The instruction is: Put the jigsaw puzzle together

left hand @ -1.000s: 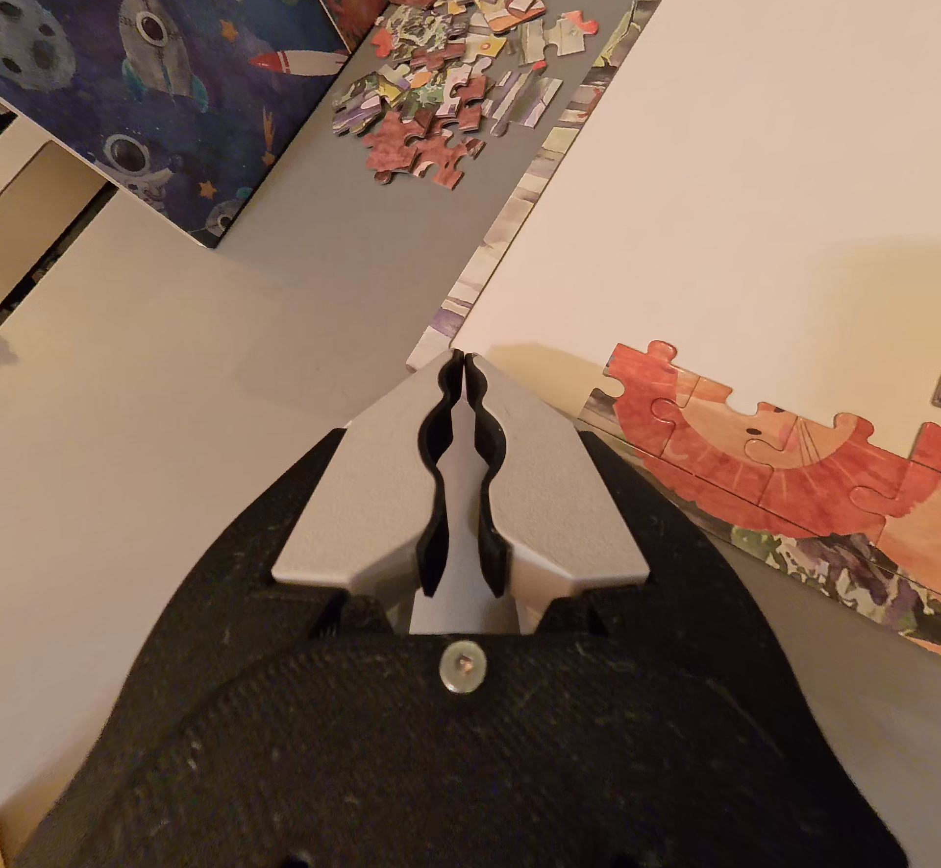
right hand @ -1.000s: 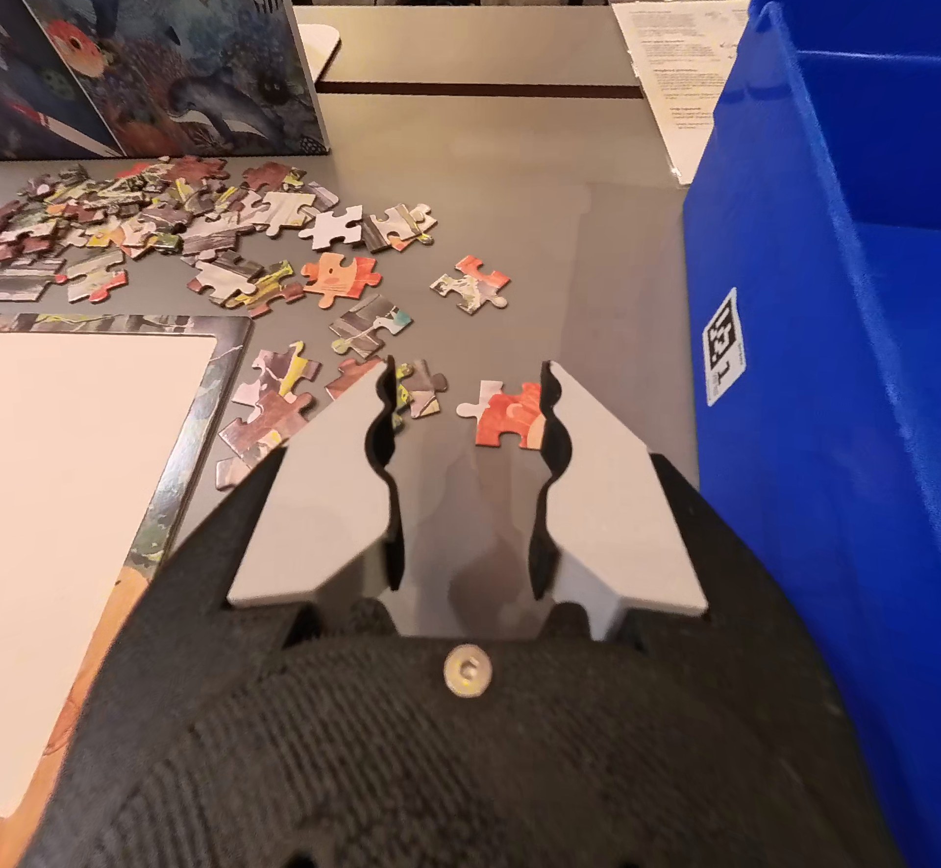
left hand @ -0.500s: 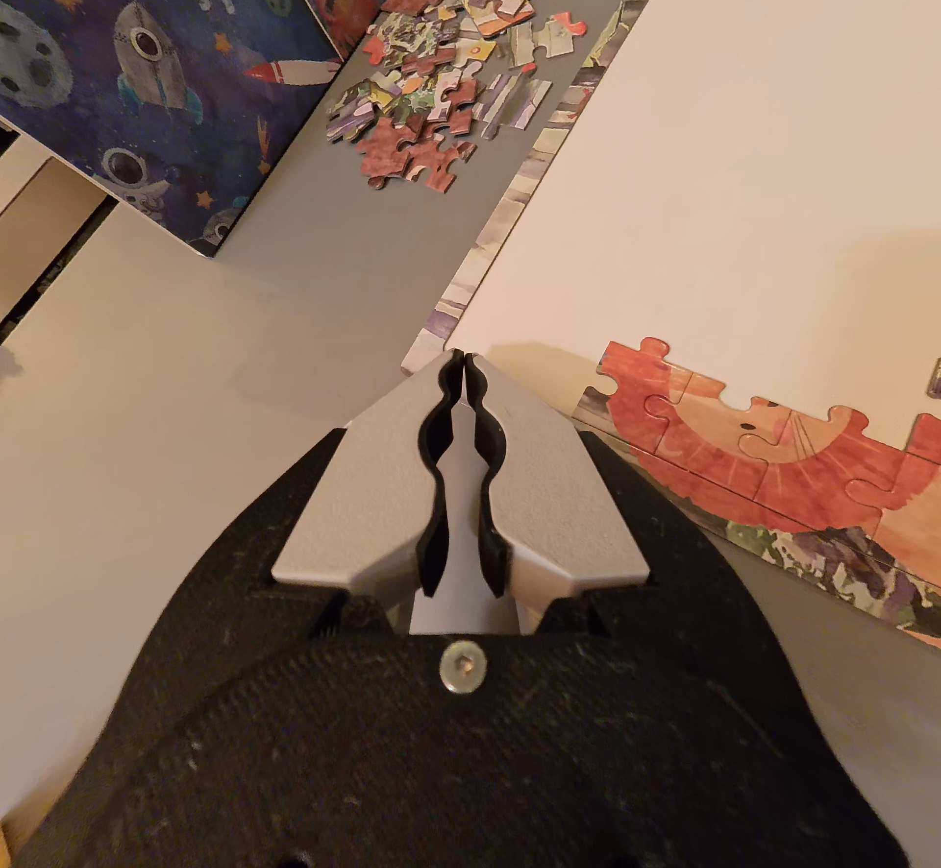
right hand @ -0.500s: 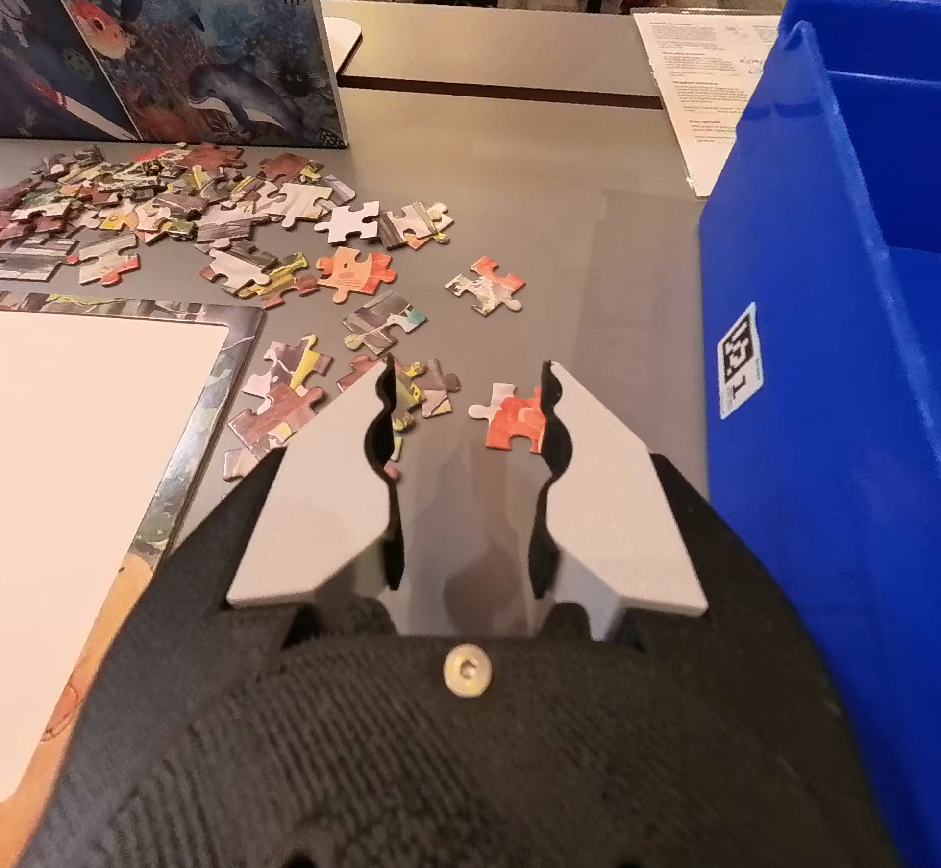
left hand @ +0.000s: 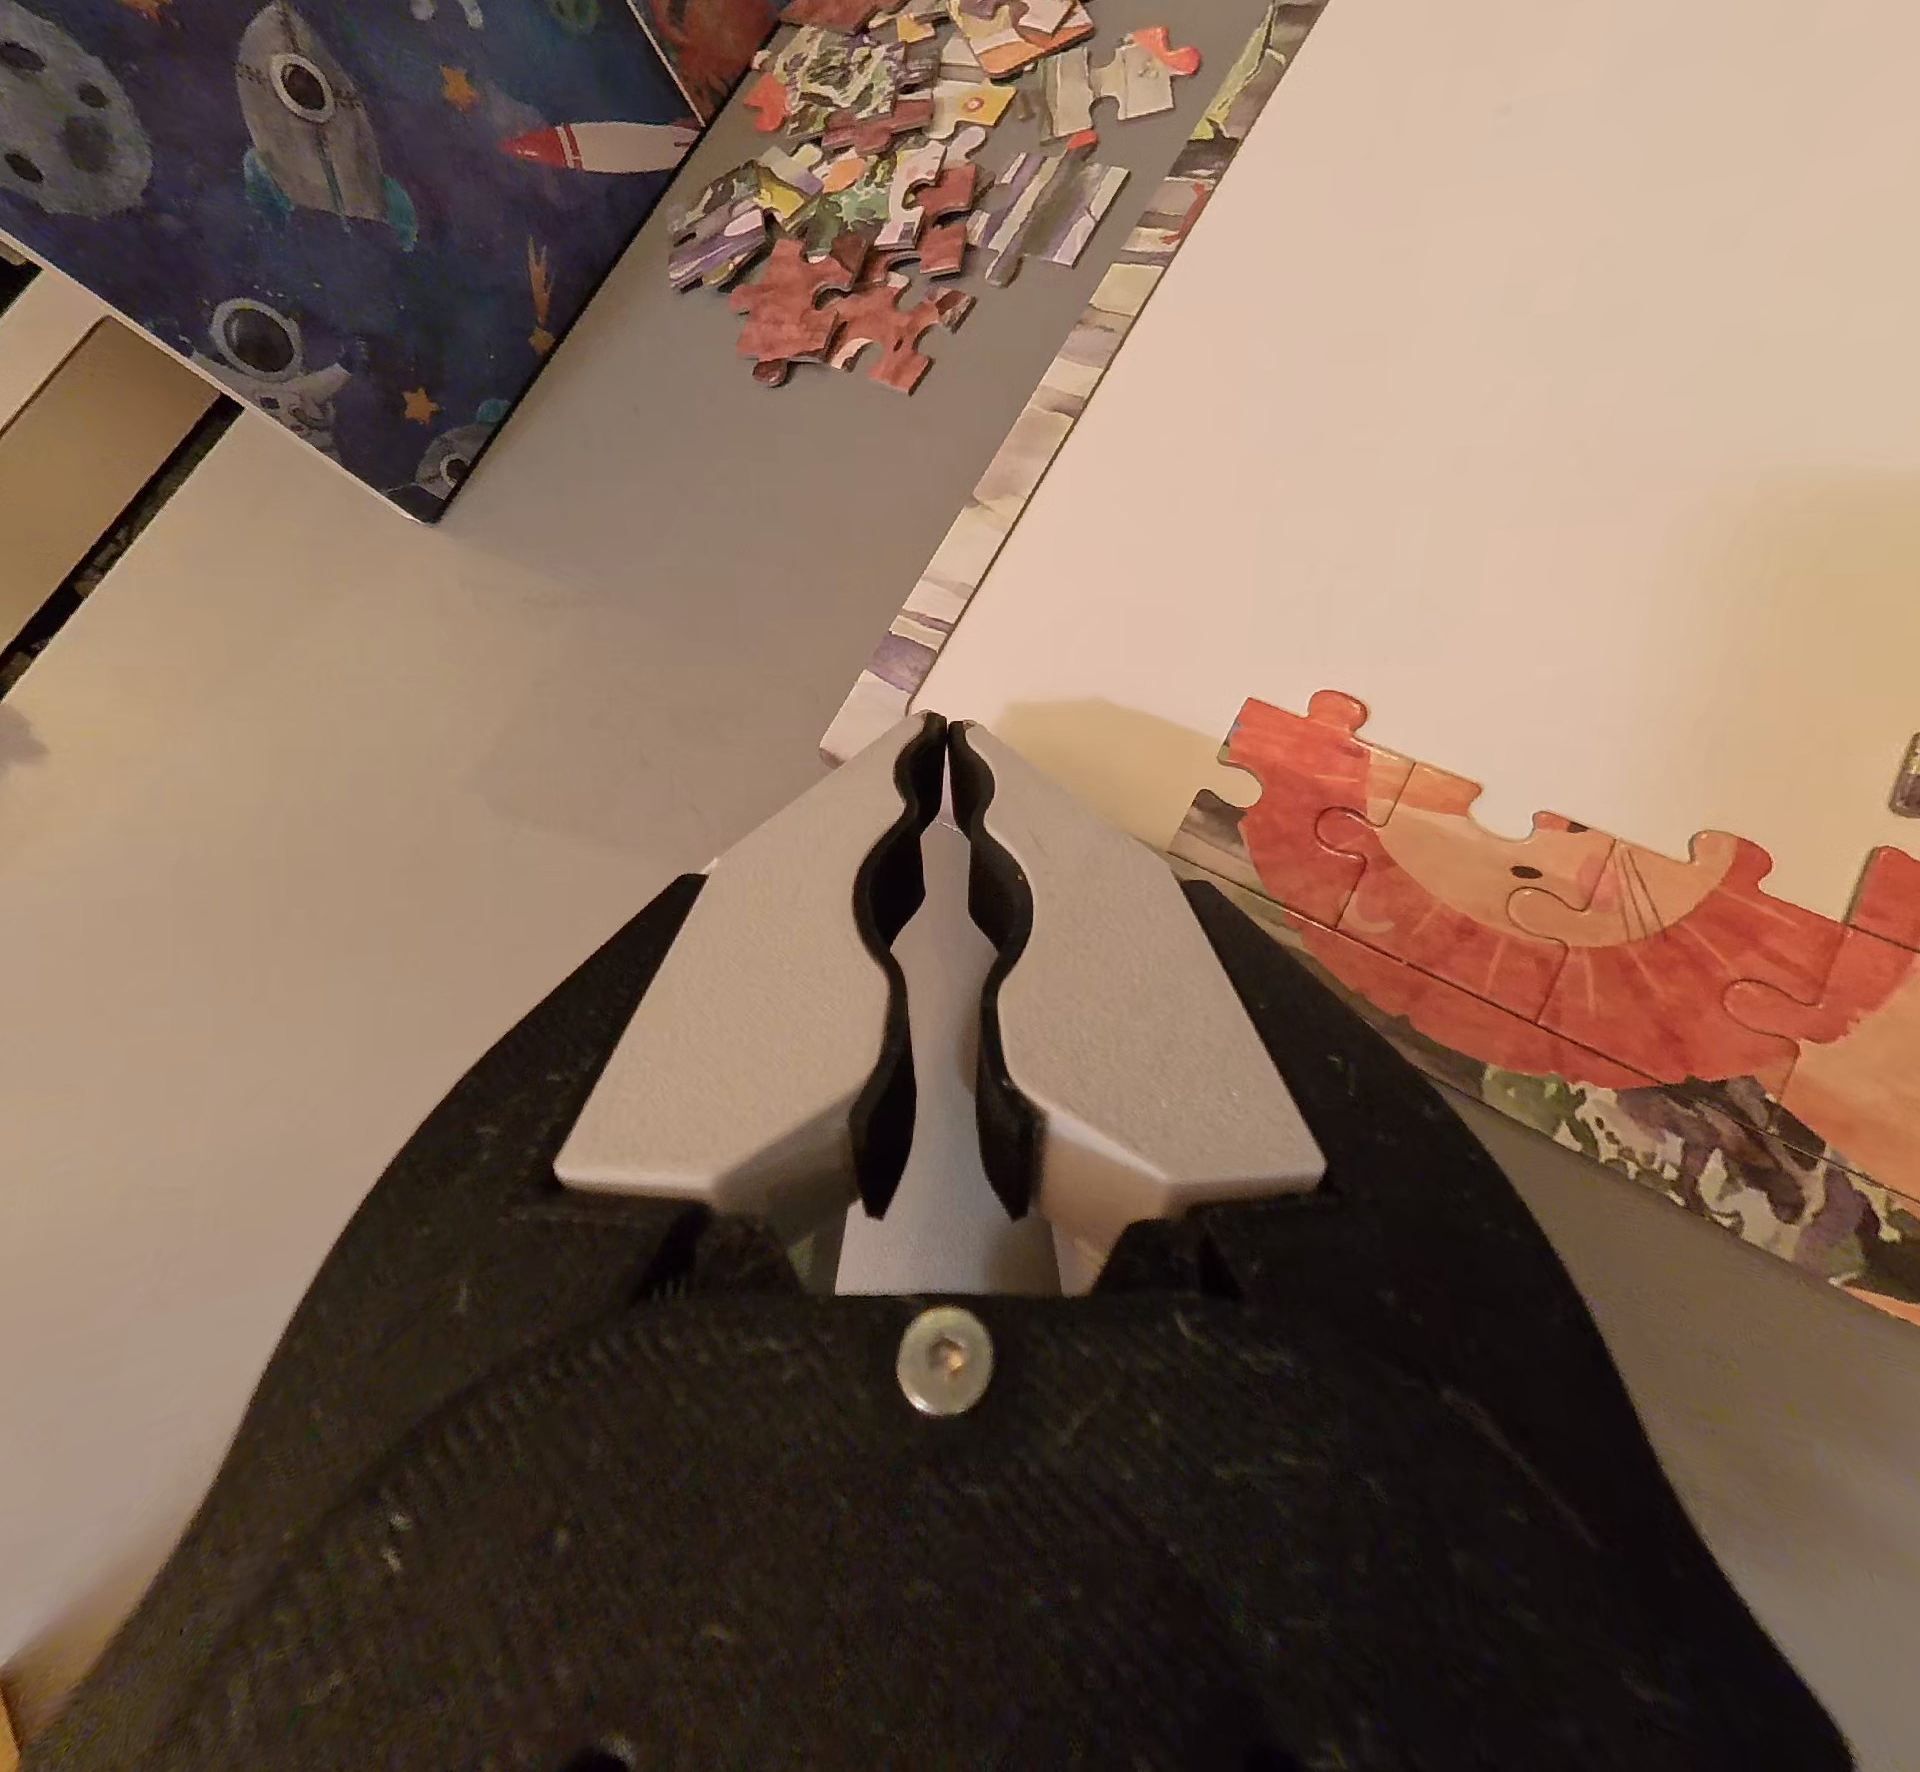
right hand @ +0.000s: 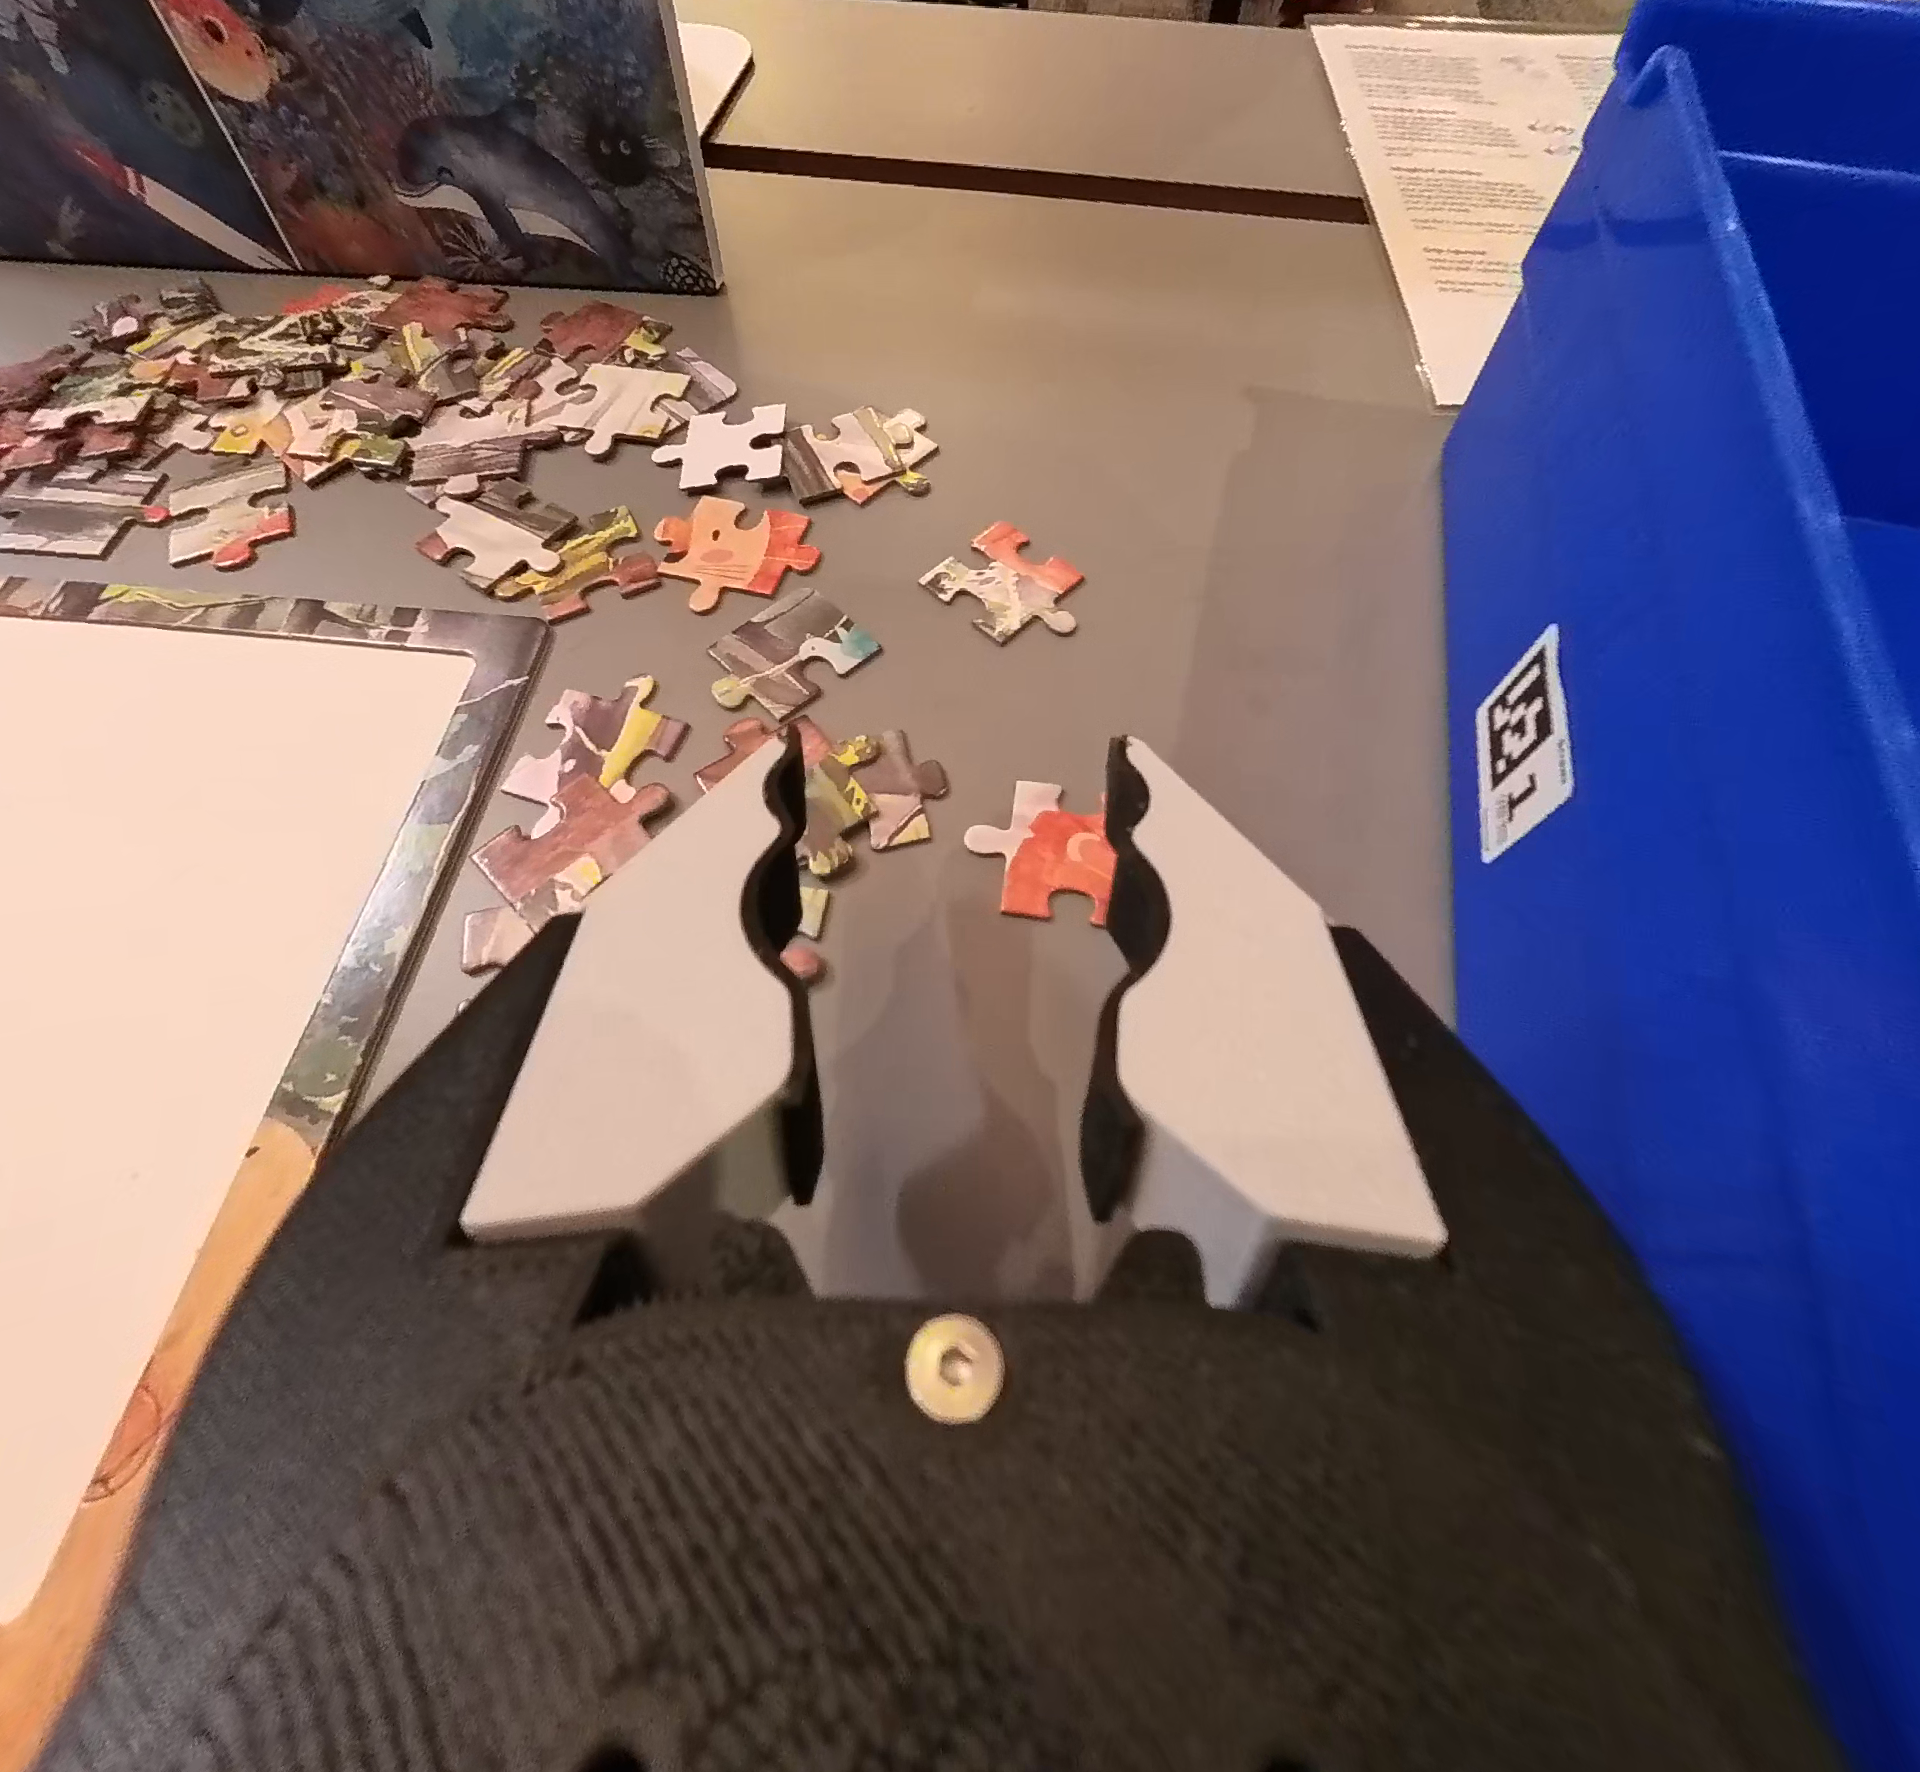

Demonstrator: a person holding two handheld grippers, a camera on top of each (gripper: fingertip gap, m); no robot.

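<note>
Lying beside right fingers (right hand: 1195, 891): red piece (right hand: 1055, 865)

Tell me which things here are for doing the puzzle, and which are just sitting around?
For the puzzle:
- puzzle tray
- joined lion pieces
- loose puzzle pieces
- red piece near the open right gripper
- shut left gripper

Just sitting around:
- blue bin
- printed paper sheet
- picture box
</note>
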